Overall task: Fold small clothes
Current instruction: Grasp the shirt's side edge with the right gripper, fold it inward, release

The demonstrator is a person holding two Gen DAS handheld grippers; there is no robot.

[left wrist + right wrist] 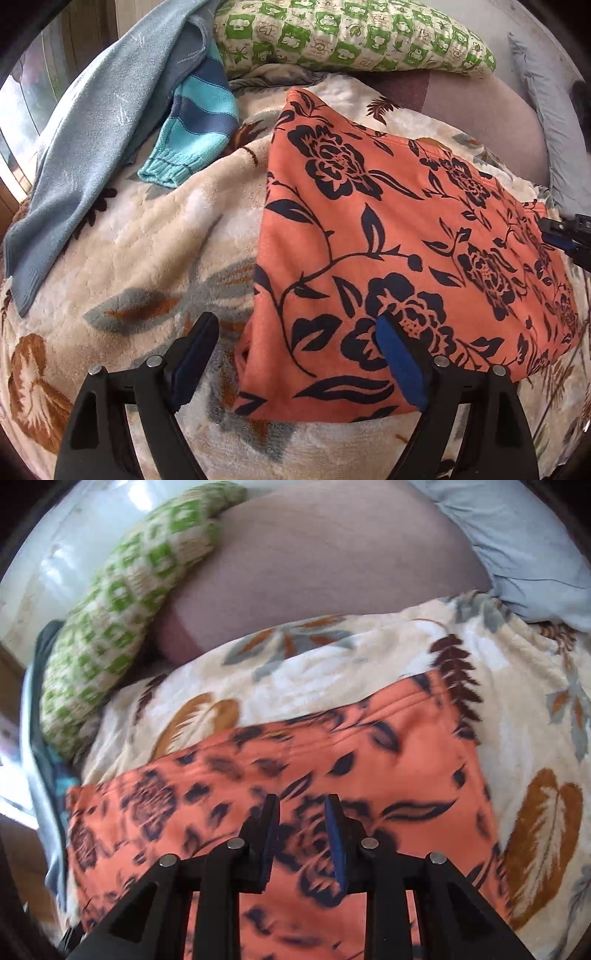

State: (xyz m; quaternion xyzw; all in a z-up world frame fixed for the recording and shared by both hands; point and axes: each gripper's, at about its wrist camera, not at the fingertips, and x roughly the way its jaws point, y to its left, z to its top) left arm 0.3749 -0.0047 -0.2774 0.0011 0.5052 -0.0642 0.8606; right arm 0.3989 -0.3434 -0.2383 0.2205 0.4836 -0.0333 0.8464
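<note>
Orange folded garment with dark floral print lies on a cream leaf-patterned fleece blanket; left gripper jaws wide apart, right gripper jaws slightly apart, both empty.

Orange garment, printed with dark navy flowers and leaves, folded flat into a rough rectangle on the blanket, hem seam along its far edge. Grey-blue top draped loose and unfolded toward the blanket's far left corner. Striped knit, turquoise and navy with a ribbed cuff, crumpled just beside the grey-blue top, partly tucked under it, apart from the orange garment.
</note>
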